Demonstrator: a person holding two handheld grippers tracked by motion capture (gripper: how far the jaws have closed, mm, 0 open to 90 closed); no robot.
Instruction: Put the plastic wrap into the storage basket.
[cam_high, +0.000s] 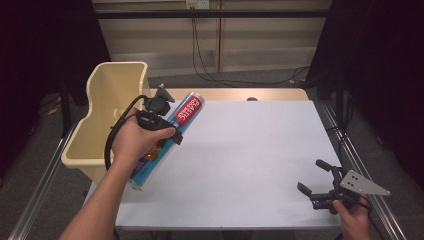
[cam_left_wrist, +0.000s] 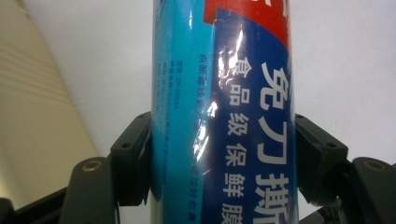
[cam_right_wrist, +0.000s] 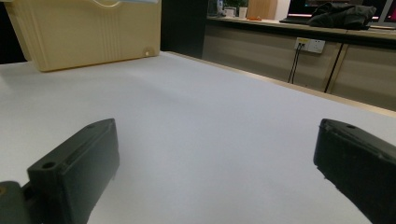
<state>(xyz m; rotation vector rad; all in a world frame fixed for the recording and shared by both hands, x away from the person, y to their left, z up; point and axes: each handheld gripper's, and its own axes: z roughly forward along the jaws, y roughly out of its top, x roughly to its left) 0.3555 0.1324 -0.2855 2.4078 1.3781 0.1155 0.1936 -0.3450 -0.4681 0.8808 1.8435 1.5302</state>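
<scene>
Left gripper (cam_left_wrist: 223, 154): jaws clamped on opposite sides of the plastic-wrap roll (cam_left_wrist: 224, 107), held tilted over the tabletop (cam_high: 240, 150) just beside the cream bin (cam_high: 112, 95). A firm mid-length grip probably helps the slick film resist slipping; judged next step, lowering it inside the rim. Right gripper (cam_high: 314, 181): jaws spread, empty, resting near the tabletop's edge

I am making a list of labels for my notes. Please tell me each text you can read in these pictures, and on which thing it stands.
"PLASTIC": white letters on the red band of the blue box, held in the left hand-held gripper.
"食品级保鲜膜": white characters on the box's dark blue panel.
"免刀撕": large white characters beside them, cut off below.
Second line under "PLASTIC" and the fine print on the light blue side: too small to read.
</scene>
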